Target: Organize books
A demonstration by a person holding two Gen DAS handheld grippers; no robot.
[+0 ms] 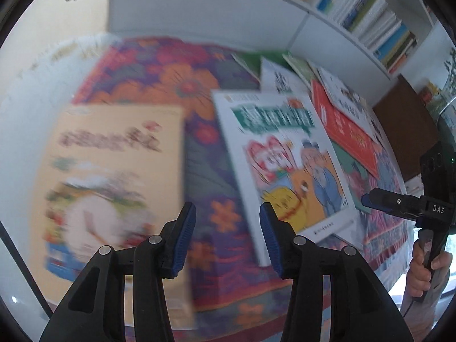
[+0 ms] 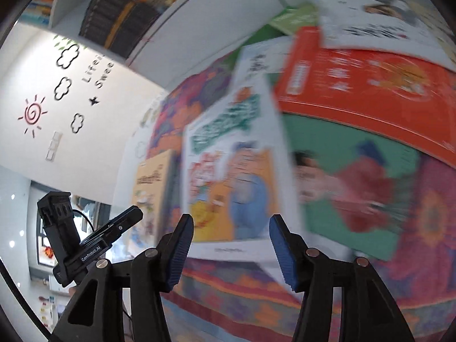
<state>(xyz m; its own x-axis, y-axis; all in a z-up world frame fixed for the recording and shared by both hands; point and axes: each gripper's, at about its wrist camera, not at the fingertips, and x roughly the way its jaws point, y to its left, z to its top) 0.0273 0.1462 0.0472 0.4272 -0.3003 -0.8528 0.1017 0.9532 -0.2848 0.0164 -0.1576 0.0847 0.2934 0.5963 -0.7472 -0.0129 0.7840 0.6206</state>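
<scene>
Left gripper (image 1: 228, 239): jaws apart, nothing between the blue pads, poised above the floral cloth (image 1: 182, 85) that covers the tabletop. Right gripper (image 2: 230, 248): jaws likewise apart and empty, above the near edge of the same cloth; a hand (image 1: 424, 270) grips its handle at the right margin of the left wrist view.

Books, lying flat on the cloth, near to far:
- Cream picture book (image 1: 111, 171), near left, cover up, heavily blurred; its near end passes behind the left finger of the left gripper.
- White picture book with a green title band (image 1: 285, 156), centre, tilted, cover showing cartoon figures; near corner just beyond the right pad of the left gripper.
- Green-covered book (image 2: 353, 188), right of the white one, partly under it and under the red book.
- Red book (image 1: 347, 131), farther right, overlapped at its far end by a white-covered book (image 1: 350, 99).
- Further white and green books (image 1: 279, 71), fanned and overlapping at the far edge of the cloth.

Beyond: white bookshelf (image 1: 256, 14) along the far wall, its shelf filled with upright books (image 1: 370, 20). Brown panel (image 1: 407, 131) at far right. Wall (image 2: 65, 94) with sun and cloud decals at the left of the right wrist view.
</scene>
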